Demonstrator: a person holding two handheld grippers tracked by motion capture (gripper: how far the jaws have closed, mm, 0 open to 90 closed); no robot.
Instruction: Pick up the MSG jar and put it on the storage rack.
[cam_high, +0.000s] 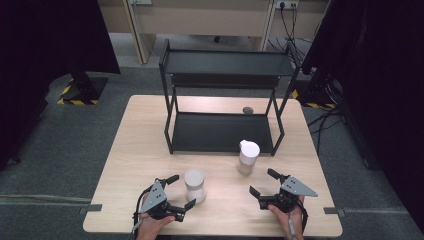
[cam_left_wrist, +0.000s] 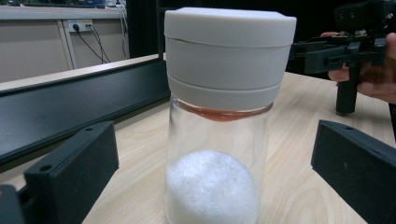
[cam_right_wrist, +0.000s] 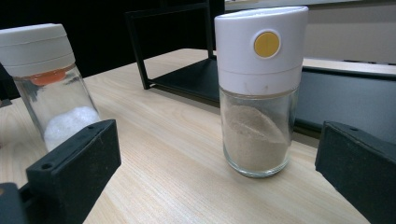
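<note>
Table (cam_high: 135, 150) first, pale wood, with a black two-tier rack (cam_high: 225, 132) standing at its far half — both shelves bare, apart from a small grey object (cam_high: 248, 110) lying on the table behind the rack. In front of it, two shakers stand upright on the wood. The salt shaker (cam_high: 195, 185), clear glass with a grey cap and white grains at the bottom, stands near the front edge; the pepper shaker (cam_high: 248, 156), white cap with a yellow dot, sits nearer the rack's front right leg.

Nothing is lifted yet, I'd say — if the rack is the goal, the whole job is left.

Left gripper (cam_high: 176, 192) has its jaws wide apart, and the salt shaker stands between them, close in, untouched on either side. Right gripper (cam_high: 262, 183) is spread just as wide, aimed at the pepper shaker, which stands a little beyond its jaws — near, not yet between them. Both hands look set for a grasp.
</note>
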